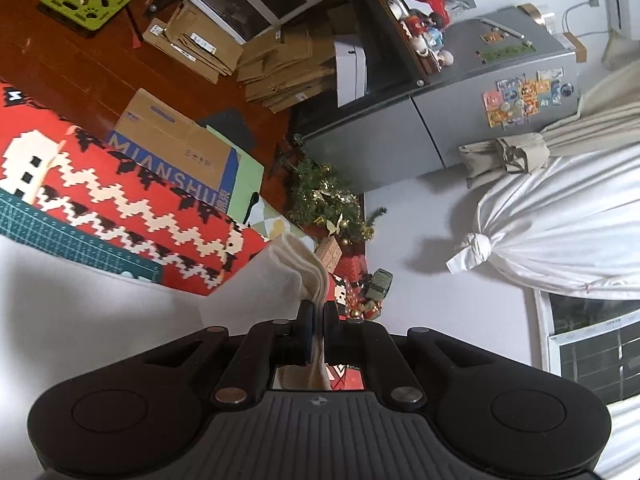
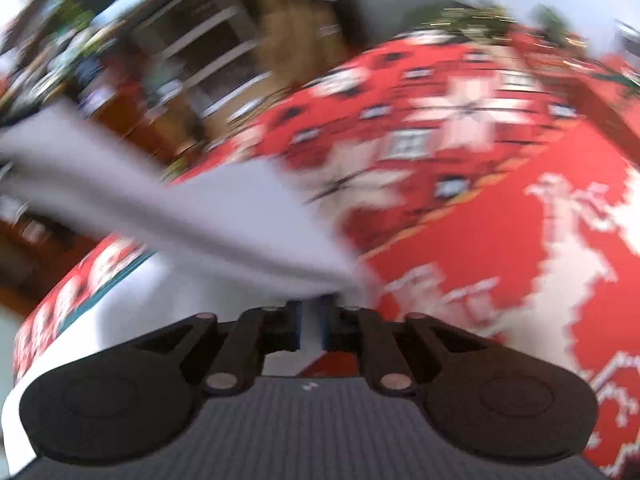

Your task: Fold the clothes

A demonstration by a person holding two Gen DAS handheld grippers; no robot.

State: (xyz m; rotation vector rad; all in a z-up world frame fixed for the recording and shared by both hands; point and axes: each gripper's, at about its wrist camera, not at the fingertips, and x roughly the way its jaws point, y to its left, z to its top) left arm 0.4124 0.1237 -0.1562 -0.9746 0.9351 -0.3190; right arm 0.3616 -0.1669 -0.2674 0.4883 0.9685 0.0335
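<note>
We should keep both pinches firm and carry the white garment evenly, so its edge stays taut and lands square. The left gripper clamps a bunched cream-white hem; the right gripper clamps blurred white cloth stretching far-left over the red patterned surface.

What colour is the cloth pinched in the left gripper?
Cream white cloth, clearest in the left wrist view.

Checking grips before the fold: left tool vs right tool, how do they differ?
Left tool pinches a bunched cream fabric edge, sharp view. Right tool is closed on a flatter white cloth, view motion-blurred. Left faces the room and fridge; right faces the red patterned cover. Both are shut on cloth.
</note>
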